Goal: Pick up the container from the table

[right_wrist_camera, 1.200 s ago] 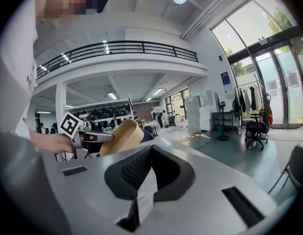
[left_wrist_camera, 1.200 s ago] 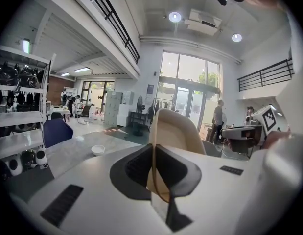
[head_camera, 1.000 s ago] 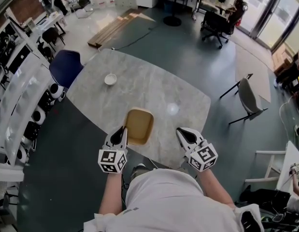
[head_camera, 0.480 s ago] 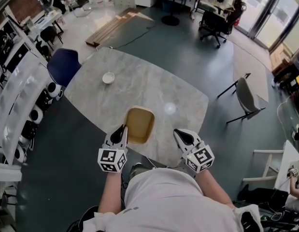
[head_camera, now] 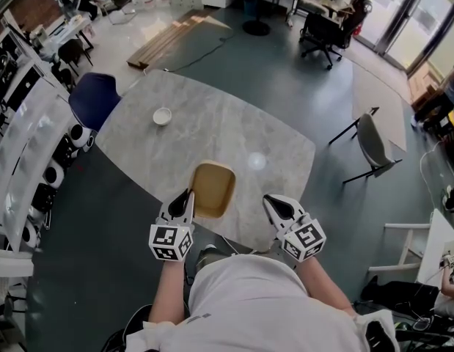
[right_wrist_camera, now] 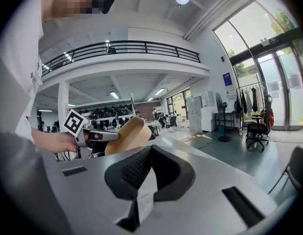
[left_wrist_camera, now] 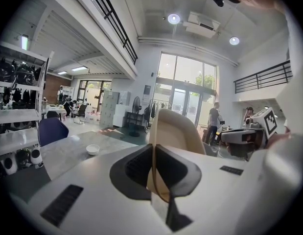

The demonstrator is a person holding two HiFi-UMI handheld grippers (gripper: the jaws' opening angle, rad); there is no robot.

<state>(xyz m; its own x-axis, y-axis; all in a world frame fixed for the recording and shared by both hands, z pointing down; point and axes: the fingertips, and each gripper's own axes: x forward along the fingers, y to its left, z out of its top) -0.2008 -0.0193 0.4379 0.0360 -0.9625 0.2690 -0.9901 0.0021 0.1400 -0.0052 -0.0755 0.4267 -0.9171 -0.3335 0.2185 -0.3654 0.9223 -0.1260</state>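
Container [head_camera: 212,190] looks light, thin-walled, likely a little bendy; your left claw [head_camera: 185,199] pinches its near rim, right claw [head_camera: 275,204] closed, empty.

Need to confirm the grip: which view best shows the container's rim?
Left gripper view: the container rim sits pinched between the left gripper jaws. Head view shows the container whole from above; right gripper view, its side.

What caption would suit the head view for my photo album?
Left gripper pinching the rim of a tan container over a marble table; right gripper shut and empty alongside.
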